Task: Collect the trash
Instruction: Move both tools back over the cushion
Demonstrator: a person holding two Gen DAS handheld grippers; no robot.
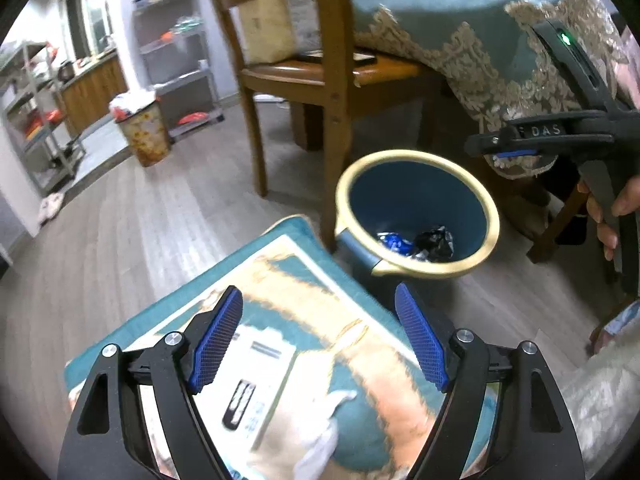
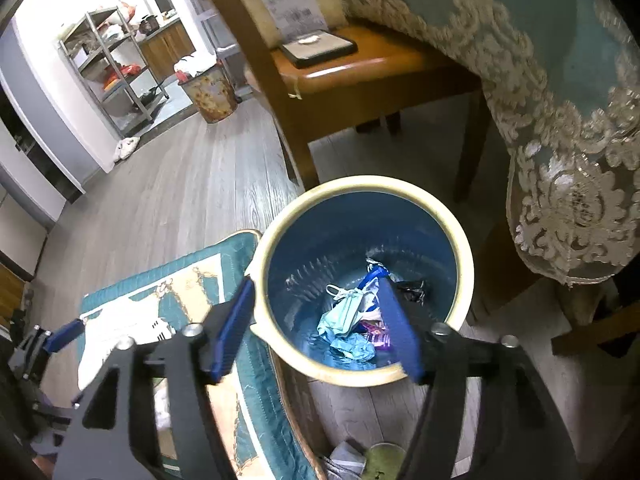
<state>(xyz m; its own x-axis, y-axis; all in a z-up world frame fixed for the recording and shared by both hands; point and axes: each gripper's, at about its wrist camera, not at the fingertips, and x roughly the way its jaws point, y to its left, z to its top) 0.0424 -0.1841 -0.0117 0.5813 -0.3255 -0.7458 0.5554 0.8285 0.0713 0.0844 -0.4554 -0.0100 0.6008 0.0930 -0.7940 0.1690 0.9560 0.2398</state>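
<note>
The right gripper (image 2: 320,328) hangs with jaws apart and empty, directly above the blue bin (image 2: 460,248) (a face mask (image 2: 344,312) and wrappers lie inside). The left gripper (image 1: 320,344) is spread wide too, holding nothing, over a teal cushion (image 1: 304,296), the bin just ahead.

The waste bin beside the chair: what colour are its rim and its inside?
The waste bin has a cream-yellow rim and a dark blue inside, clearest in the right wrist view.

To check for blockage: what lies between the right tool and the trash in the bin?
Nothing: in the right wrist view the right tool hangs open above the trash in the bin.
</note>
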